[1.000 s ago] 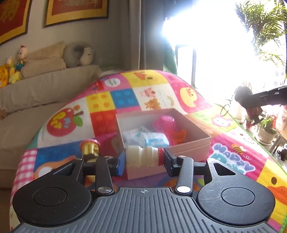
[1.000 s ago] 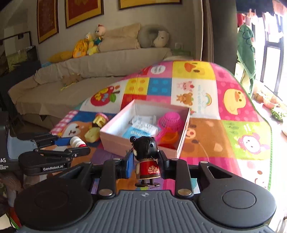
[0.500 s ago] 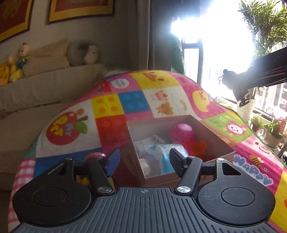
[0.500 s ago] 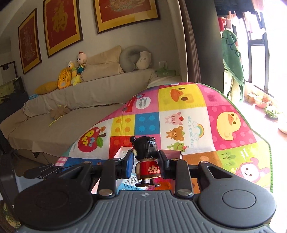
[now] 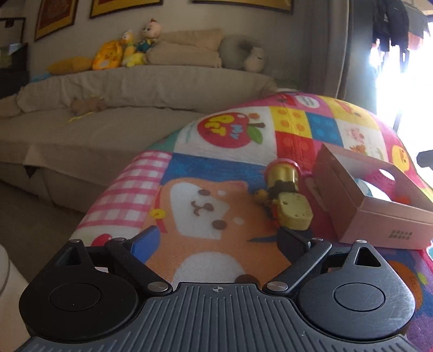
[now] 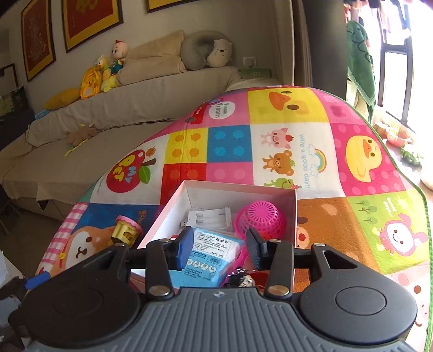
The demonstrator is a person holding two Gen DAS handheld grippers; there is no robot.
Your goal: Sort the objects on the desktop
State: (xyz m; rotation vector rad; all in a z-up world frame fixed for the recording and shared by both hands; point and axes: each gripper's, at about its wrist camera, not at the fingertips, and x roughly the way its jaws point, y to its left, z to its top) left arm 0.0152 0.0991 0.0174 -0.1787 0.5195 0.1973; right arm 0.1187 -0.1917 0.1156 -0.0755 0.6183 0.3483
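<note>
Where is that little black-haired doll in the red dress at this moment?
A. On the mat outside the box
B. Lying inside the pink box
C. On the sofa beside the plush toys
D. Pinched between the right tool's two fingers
B: the doll lies in the pink box next to the blue packet, below the open, empty right gripper.

A beige sofa (image 6: 140,103) fills the upper left of both views, with stuffed toys (image 6: 105,73) and a grey neck pillow (image 6: 205,51) along its back. Red, gold-framed pictures (image 6: 89,19) hang above it. A green cloth (image 6: 361,62) hangs at upper right.
</note>
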